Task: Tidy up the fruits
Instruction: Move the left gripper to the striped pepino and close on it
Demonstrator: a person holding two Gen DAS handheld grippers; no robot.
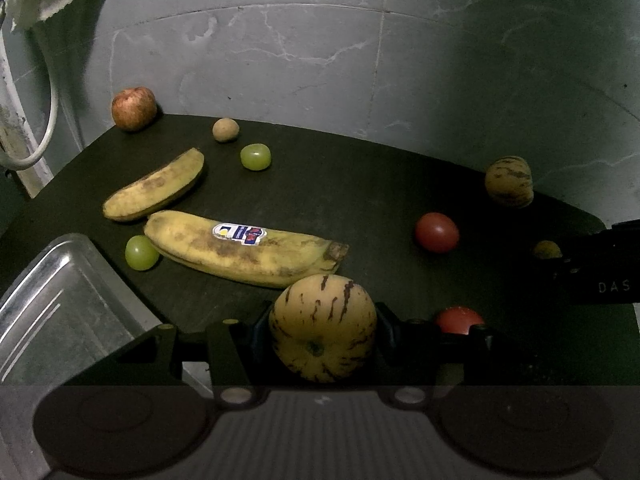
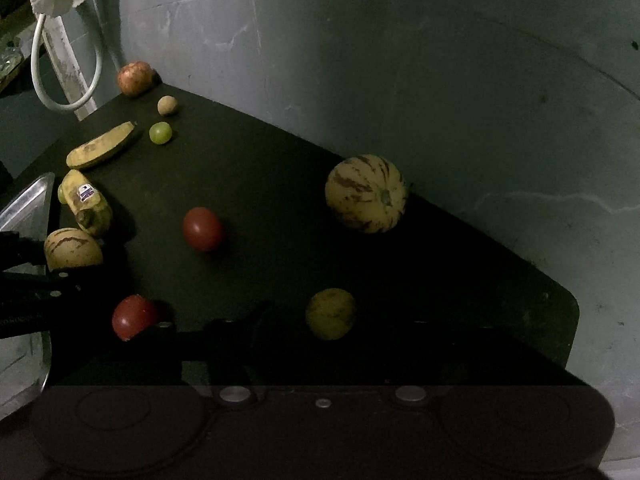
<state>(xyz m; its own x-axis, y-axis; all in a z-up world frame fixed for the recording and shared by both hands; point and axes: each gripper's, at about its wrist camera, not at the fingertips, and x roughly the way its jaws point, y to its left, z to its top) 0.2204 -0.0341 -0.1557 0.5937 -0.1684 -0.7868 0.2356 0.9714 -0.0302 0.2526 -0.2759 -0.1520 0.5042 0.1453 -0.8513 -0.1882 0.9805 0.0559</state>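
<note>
My left gripper (image 1: 323, 326) is shut on a yellow striped melon (image 1: 322, 327) and holds it over the near edge of the dark table (image 1: 340, 192). The same melon (image 2: 72, 249) shows at the left of the right wrist view, held by the left gripper (image 2: 60, 264). My right gripper (image 2: 328, 328) is open, with a small yellow-green fruit (image 2: 331, 313) between its dark fingers, not clamped. Two bananas (image 1: 244, 249) (image 1: 154, 186), two green grapes (image 1: 141, 253) (image 1: 255, 156), two tomatoes (image 1: 436, 232) (image 1: 459, 320), an apple (image 1: 133, 108) and a second striped melon (image 1: 509, 181) lie on the table.
A metal tray (image 1: 60, 300) sits at the table's near left corner. A small brown fruit (image 1: 226, 129) lies near the apple. A marbled grey wall (image 1: 360, 60) backs the table. A white pipe and cable (image 1: 24, 128) stand at the left. The right gripper's body (image 1: 600, 264) reaches in from the right.
</note>
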